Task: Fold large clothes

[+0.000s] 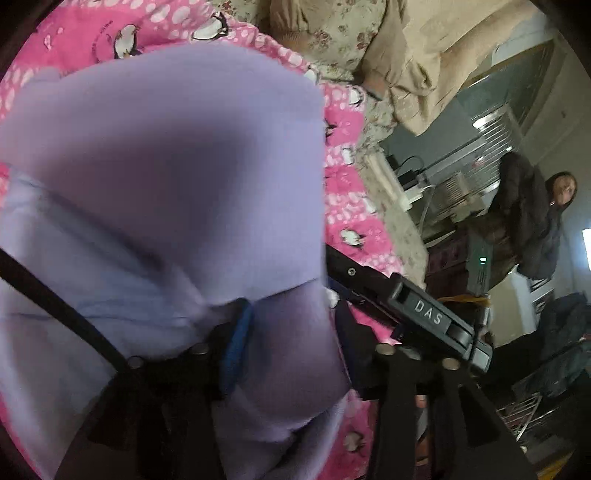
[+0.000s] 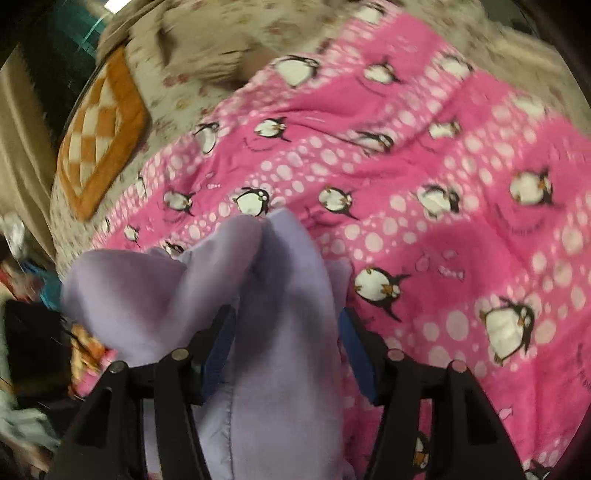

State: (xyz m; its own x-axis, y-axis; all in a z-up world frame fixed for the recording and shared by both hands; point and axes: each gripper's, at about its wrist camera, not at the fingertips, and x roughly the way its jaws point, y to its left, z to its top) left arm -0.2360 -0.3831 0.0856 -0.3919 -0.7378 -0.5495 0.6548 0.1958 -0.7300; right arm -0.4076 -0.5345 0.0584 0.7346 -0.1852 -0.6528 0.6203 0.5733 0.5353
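Observation:
A lavender fleece garment (image 1: 166,177) fills most of the left wrist view, lying bunched over a pink penguin blanket (image 1: 347,206). My left gripper (image 1: 291,328) is open. Cloth bulges between its jaws and drapes over the left finger, so only that finger's blue pad (image 1: 236,343) shows. In the right wrist view a thick fold of the same garment (image 2: 284,295) rises between the two blue pads (image 2: 221,347). My right gripper (image 2: 288,332) is shut on this fold above the pink blanket (image 2: 443,166). The view is blurred.
A beige floral quilt (image 1: 332,33) lies beyond the blanket, with an orange checked cushion (image 2: 99,136) on it. A black device marked DAS (image 1: 424,314) crosses close to the right of my left gripper. A person in a dark jacket (image 1: 532,221) stands beside the bed.

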